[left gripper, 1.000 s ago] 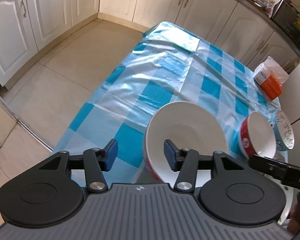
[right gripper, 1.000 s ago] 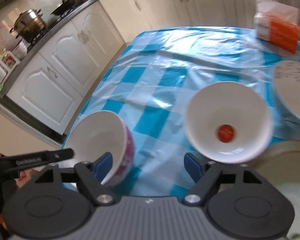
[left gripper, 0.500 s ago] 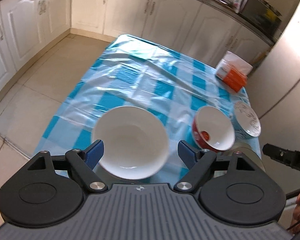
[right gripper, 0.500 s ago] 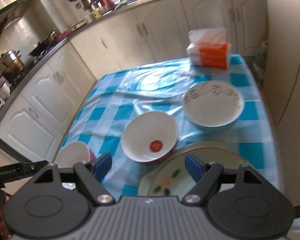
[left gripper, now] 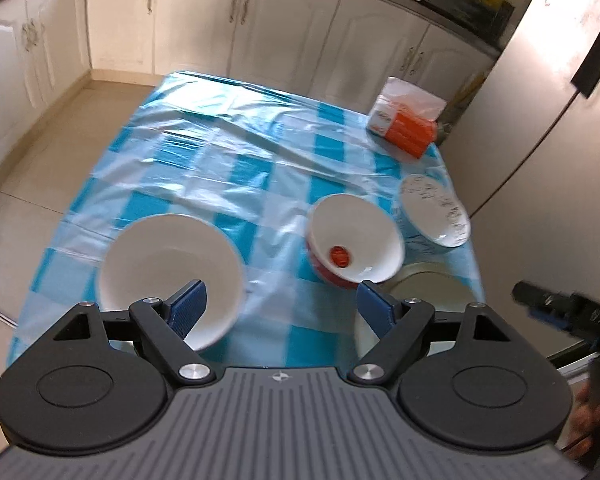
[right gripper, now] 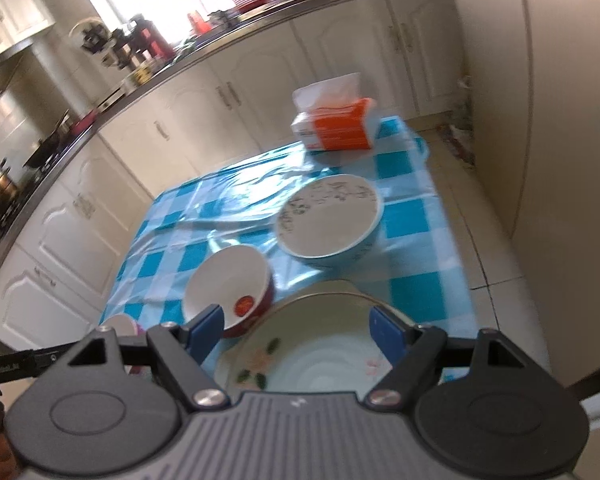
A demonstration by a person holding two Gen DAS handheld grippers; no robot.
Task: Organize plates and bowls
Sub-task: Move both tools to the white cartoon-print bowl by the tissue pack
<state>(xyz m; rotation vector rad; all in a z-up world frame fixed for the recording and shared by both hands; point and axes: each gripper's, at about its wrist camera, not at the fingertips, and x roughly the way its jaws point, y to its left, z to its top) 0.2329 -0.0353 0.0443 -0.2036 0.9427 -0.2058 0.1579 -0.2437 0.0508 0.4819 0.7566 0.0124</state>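
A white bowl (left gripper: 168, 264) with a pink outside (right gripper: 120, 326) sits near the table's front left corner. To its right stand a red bowl (left gripper: 354, 240) (right gripper: 228, 280) with a red mark inside and, farther back, a blue-patterned bowl (left gripper: 436, 216) (right gripper: 328, 216). A pale green floral plate (right gripper: 312, 352) (left gripper: 428, 284) lies at the front right. My left gripper (left gripper: 280, 302) hangs open above the table, one finger over the white bowl's rim, holding nothing. My right gripper (right gripper: 296, 326) is open over the plate, clear of it.
The table wears a blue-and-white checked plastic cloth (left gripper: 220, 152). An orange tissue pack (left gripper: 406, 124) (right gripper: 336, 124) stands at its far right corner. Cream cabinets line the walls behind, and a tall pale cabinet or fridge stands just right of the table.
My left gripper opened wide off the white bowl's rim and drew back and up; the bowl now rests level. My right gripper pulled back from the red bowl to over the plate.
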